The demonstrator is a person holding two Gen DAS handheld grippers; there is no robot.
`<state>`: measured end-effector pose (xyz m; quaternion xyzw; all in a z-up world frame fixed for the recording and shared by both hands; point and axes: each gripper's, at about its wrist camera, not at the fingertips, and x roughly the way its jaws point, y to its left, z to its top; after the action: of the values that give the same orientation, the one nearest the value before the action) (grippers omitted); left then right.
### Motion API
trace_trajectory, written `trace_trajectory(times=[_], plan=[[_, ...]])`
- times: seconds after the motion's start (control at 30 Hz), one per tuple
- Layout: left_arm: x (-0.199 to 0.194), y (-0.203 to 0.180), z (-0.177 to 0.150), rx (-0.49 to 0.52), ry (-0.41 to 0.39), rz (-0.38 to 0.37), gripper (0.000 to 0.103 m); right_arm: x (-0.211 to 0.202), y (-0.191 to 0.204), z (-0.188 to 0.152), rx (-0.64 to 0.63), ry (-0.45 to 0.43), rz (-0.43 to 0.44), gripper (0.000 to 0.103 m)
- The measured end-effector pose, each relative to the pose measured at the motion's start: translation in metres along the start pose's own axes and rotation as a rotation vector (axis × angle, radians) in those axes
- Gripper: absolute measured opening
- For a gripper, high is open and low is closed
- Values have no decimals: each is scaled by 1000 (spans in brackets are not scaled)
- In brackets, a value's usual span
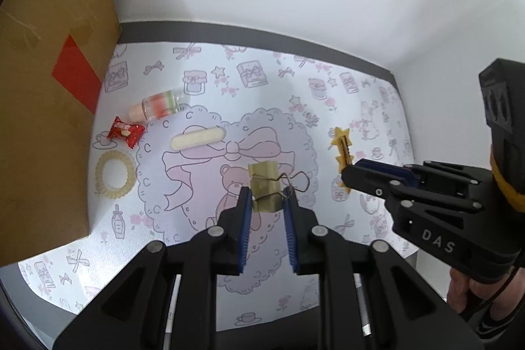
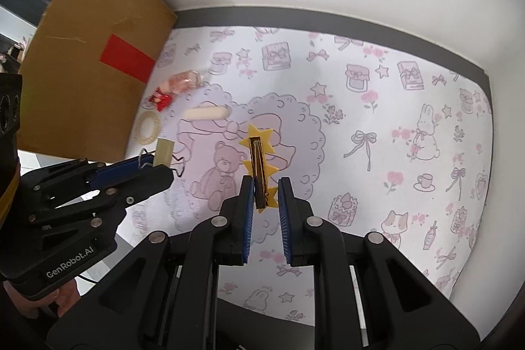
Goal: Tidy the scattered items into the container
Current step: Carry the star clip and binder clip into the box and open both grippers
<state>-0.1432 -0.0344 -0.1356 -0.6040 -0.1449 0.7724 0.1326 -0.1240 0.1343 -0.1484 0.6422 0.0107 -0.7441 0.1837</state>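
My left gripper [image 1: 267,202] is shut on an olive binder clip [image 1: 264,186] with wire handles, over the bear print at the middle of the patterned mat [image 1: 262,81]. My right gripper [image 2: 265,195] is shut on the lower end of a yellow star hair clip [image 2: 259,159]. In the right wrist view the left gripper [image 2: 164,173] sits to the left with the binder clip [image 2: 164,151] at its tip. The cardboard box [image 1: 49,120] stands at the mat's left edge. Near it lie a small clear bottle [image 1: 162,105], a red candy [image 1: 125,132], a white oblong piece [image 1: 198,138] and a pale spiral hair tie [image 1: 113,174].
A white wall rises behind the mat, and a dark table edge [image 2: 328,18] runs along it. The right part of the mat [image 2: 410,136] carries only prints. A hand [image 1: 466,287] grips the right gripper's handle at the lower right.
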Motion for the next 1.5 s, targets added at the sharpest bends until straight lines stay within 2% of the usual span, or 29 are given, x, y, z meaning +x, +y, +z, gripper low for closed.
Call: trace_trajectory(times=[0.4, 0.8, 1.13, 1.5], plan=[[-62, -4, 8, 10, -140, -12, 19, -59, 38, 11, -19, -152, 33, 15], [-121, 3, 26, 16, -276, -4, 19, -98, 75, 35, -75, -245, 38, 15], [-175, 24, 37, -21, -397, 16, 19, -124, 119, 61, -154, -307, 56, 15], [-218, 79, 37, -116, -485, 71, 19, -133, 179, 90, -261, -340, 107, 15]])
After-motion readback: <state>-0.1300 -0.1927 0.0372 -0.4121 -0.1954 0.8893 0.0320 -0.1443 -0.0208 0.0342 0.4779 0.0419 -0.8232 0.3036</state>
